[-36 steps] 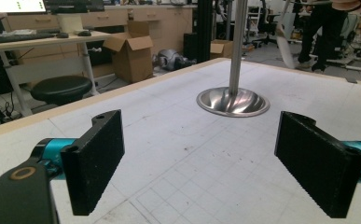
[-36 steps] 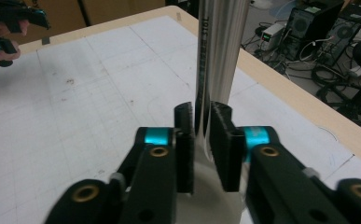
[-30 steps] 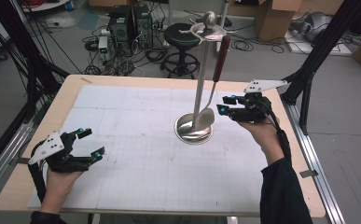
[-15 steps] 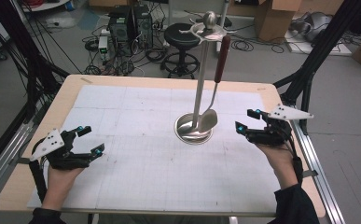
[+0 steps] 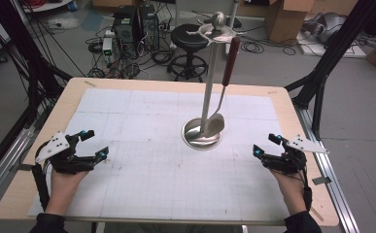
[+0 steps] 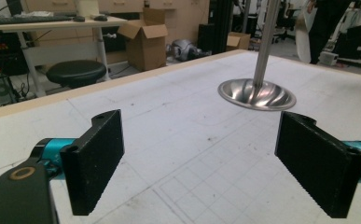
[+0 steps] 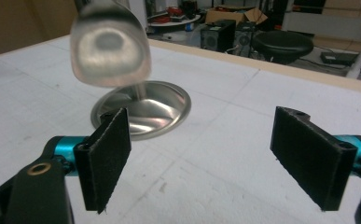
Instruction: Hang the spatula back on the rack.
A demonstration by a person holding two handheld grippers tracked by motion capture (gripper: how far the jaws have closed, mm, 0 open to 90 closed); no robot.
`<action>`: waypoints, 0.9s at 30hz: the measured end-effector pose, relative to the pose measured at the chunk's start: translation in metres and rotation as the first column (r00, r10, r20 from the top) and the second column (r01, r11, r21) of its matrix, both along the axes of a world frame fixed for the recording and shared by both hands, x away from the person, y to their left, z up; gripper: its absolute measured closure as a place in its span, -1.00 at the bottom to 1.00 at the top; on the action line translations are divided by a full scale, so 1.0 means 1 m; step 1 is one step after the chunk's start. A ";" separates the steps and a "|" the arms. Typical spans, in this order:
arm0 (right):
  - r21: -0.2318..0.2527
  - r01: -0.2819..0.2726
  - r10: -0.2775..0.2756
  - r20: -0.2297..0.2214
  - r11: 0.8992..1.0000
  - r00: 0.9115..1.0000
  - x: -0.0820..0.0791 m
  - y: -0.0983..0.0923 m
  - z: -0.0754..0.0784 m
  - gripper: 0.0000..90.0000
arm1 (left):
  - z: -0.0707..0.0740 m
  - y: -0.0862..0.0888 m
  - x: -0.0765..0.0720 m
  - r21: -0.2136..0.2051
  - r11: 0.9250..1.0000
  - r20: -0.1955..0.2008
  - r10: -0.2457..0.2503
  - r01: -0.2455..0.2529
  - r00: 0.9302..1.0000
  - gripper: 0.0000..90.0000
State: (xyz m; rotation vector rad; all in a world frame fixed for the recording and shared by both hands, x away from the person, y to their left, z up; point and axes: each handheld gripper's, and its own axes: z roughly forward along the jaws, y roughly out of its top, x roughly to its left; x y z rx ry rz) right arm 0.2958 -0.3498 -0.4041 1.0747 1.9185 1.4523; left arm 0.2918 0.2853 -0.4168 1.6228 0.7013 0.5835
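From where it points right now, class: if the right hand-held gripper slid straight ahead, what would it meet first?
Probably the round steel base of the utensil stand, ahead and a little left of the open right hand-held gripper. The hanging ladle's bowl sits above that line. Depth is hard to judge.

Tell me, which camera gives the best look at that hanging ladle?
The high view: the ladle hangs whole there, dark red handle up on the stand's hook, bowl just above the round base. The right gripper view catches only its blurred bowl up close. The left gripper view shows the stand's pole and base.
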 end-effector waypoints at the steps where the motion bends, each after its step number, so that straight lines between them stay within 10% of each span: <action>1: -0.001 0.004 -0.004 -0.009 1.000 1.000 0.000 -0.001 -0.003 -0.59 | -0.001 0.000 0.000 0.007 1.000 -0.005 0.006 -0.006 1.000 -0.64; 12: -0.043 0.042 -0.045 -0.078 0.998 0.996 0.001 -0.003 -0.036 -0.60 | -0.009 0.002 0.003 0.046 0.998 -0.043 0.041 -0.039 0.998 -0.65; 27: -0.053 0.058 -0.062 -0.087 0.997 0.994 0.001 -0.003 -0.042 -0.61 | -0.014 0.005 0.004 0.046 0.997 -0.055 0.068 -0.065 0.996 -0.65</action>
